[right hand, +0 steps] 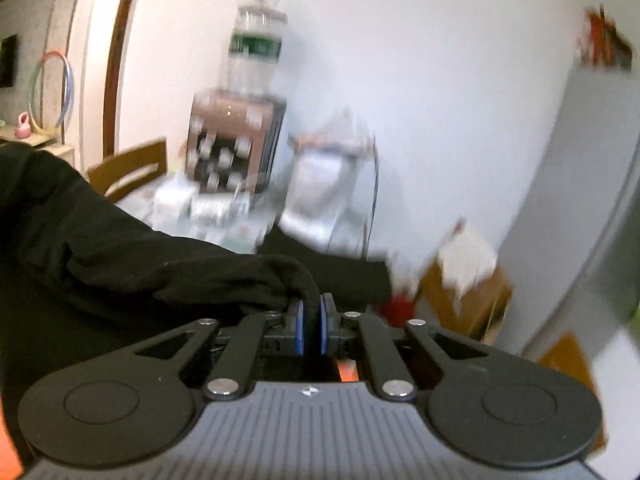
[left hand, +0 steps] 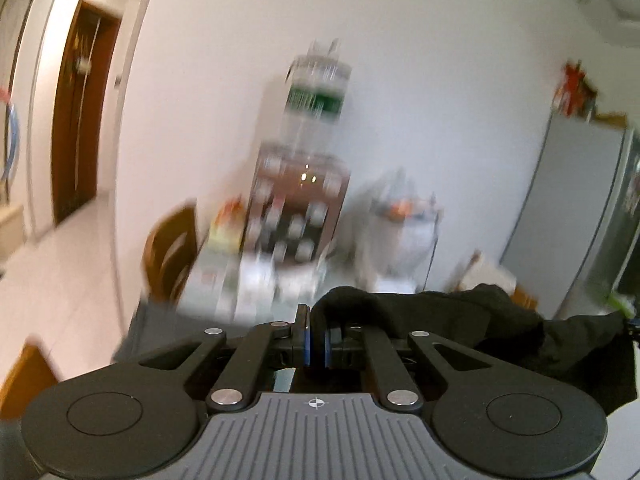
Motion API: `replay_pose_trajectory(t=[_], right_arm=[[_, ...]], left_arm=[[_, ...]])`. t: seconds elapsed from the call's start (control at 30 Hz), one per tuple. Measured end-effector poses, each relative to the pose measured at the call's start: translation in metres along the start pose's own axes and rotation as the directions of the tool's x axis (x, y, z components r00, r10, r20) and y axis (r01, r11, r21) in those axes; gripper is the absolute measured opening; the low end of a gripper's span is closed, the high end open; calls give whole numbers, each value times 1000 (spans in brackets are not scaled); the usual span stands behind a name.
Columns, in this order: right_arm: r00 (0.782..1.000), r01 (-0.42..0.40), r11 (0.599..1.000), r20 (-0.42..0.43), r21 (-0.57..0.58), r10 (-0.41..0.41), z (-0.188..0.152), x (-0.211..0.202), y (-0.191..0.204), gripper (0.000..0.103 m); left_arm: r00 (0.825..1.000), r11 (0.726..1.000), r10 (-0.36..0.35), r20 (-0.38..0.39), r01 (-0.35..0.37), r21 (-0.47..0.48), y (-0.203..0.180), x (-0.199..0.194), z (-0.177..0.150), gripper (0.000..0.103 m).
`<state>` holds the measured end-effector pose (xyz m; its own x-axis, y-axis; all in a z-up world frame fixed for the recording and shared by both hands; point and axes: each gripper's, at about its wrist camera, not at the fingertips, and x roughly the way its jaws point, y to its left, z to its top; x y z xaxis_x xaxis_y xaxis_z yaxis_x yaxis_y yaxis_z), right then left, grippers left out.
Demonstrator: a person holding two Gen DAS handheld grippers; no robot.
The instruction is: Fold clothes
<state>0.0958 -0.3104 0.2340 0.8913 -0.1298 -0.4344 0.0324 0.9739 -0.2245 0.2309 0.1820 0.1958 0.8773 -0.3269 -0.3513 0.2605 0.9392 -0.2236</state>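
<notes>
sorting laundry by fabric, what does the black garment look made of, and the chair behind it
Black garment: soft matte knit, maybe cotton or fleece; it drapes in thick folds with a corded edge between the fingers. Chair: glossy brown wood, judging by its slatted back, though blurred.

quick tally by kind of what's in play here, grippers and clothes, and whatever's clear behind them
grippers: 2, left gripper and right gripper, each shut on the cloth
black garment: 1, stretched between both
water dispenser with bottle: 1
wooden chair: 1
total: 5; the rest is too blurred to count
</notes>
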Motion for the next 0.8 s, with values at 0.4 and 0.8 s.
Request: replay_pose_trajectory(t=[0.4,0.8], right_arm=[[951,26,1000,309,10,-27,148,-7,-85,9],[986,-158,987,51,-7,158,51,27,-60,9]], left_arm=[[966,986,-155,206,163,-22,-22,10,123,8],[997,993,-76,-31,73,-88,18,18,-9,8]])
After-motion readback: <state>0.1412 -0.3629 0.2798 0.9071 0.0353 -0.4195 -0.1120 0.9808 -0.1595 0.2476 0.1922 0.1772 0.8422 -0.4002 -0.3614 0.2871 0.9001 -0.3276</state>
